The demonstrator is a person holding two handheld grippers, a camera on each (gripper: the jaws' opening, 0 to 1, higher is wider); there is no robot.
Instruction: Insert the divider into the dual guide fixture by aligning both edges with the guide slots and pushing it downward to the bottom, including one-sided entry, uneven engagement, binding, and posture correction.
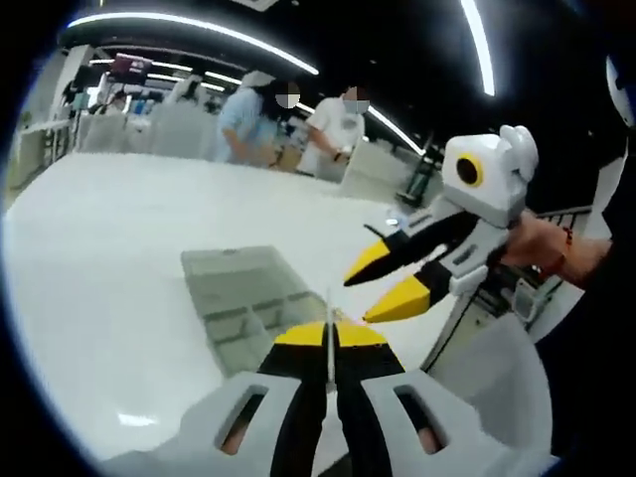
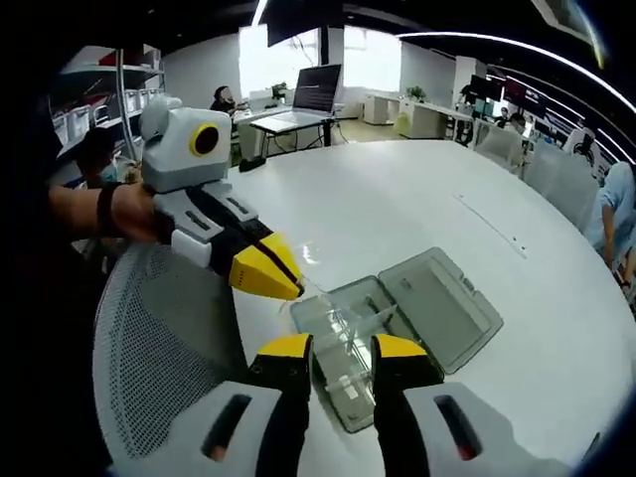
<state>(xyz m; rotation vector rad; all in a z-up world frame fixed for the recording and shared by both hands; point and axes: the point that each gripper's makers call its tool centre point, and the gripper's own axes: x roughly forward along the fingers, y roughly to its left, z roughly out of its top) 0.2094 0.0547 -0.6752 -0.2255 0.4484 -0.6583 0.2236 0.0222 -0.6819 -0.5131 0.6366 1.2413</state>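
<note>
Large white round table [image 2: 417, 199], glossy, with reflections of ceiling light strips [image 1: 189, 28] on the surface. Grey mesh chair back [image 2: 159, 348] just beside the table edge, at the near left in the right gripper view. Two people [image 1: 298, 124] standing at the far side of the table in the left gripper view, both in light clothes. Beyond the table in the right gripper view, a desk with an open laptop [image 2: 316, 91] and bright windows [image 2: 283, 55] behind. Shelves with boxes [image 2: 99, 104] at the left wall. More white chairs [image 1: 149, 124] near the far edge of the table.
</note>
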